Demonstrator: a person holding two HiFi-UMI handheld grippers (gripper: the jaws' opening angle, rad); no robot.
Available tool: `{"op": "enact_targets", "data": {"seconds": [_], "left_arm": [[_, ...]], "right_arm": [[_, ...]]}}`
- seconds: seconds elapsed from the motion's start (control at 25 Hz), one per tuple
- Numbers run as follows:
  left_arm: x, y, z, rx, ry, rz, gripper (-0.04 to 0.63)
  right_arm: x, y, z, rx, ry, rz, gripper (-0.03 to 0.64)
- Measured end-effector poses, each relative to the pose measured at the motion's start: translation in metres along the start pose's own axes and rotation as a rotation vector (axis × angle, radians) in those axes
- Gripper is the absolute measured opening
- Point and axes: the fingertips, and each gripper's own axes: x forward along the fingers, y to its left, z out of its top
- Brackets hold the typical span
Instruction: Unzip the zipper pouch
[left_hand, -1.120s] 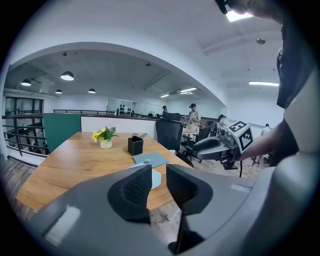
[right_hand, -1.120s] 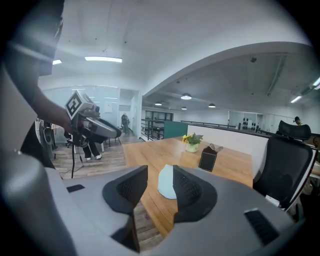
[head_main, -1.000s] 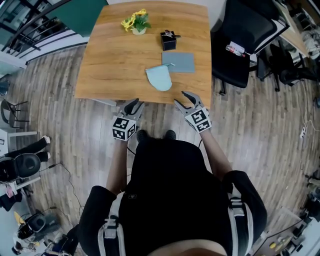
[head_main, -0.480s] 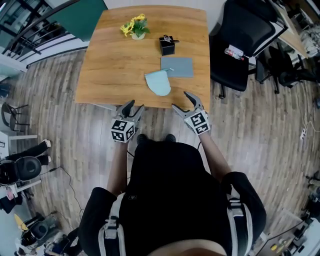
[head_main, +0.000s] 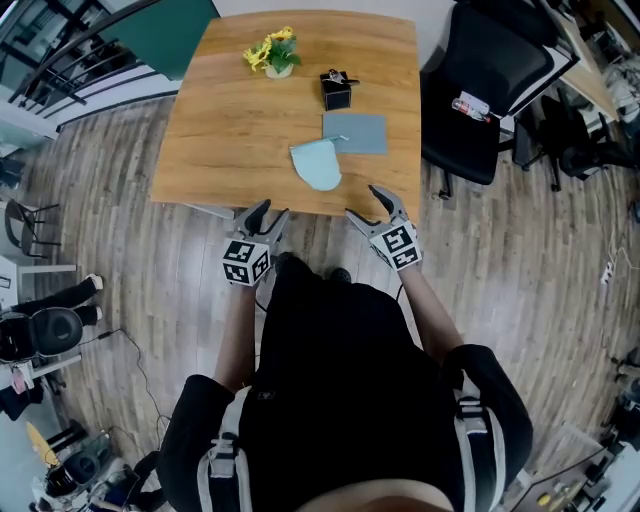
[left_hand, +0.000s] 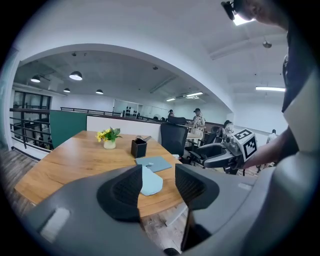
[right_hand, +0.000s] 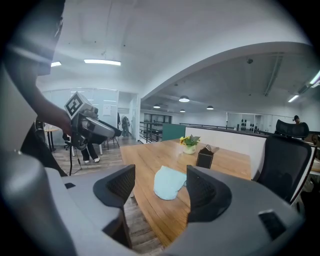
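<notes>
1. far left, the left gripper (head_main: 267, 213) hovers just off the near edge of the table (head_main: 215, 130), over the wood-plank floor (head_main: 120, 230). its jaws are spread wide, with only air between the pads.
2. at the far left of the tabletop stands a small pot of yellow flowers (head_main: 273, 50), upright.
3. here's the one that counts: the zipper pouch (head_main: 318, 165), pale blue, lies flat on the table near the front edge, between the two grippers and beyond them. neither tool touches it.
4. behind the pouch lies a flat grey-blue pad (head_main: 358, 132), its near corner just beside the pouch's top. whether they touch, i cannot tell.
5. farther back, a small black box (head_main: 337, 88) stands upright, close to the pad's far edge.
6. the right gripper (head_main: 366, 203) hangs just off the table's front right corner, jaws spread wide too and empty, aimed toward the pouch.
7. to the right, a black office chair (head_main: 490, 80) stands beside the table.
</notes>
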Motion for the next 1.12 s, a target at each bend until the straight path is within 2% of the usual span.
{"op": "enact_targets", "data": {"seconds": [0.52, 0.76, 1.12], "left_arm": [[0.016, 0.000, 0.003, 0.005, 0.009, -0.048, 0.198], [0.026, 0.010, 0.005, -0.020, 0.006, -0.049, 0.190], [0.040, 0.027, -0.002, -0.060, 0.026, -0.060, 0.184]], "right_arm": [[-0.001, -0.011, -0.002, 0.017, 0.019, -0.034, 0.317], [0.009, -0.012, 0.004, -0.059, 0.030, -0.016, 0.305], [0.024, -0.017, 0.005, -0.066, 0.060, -0.008, 0.298]]}}
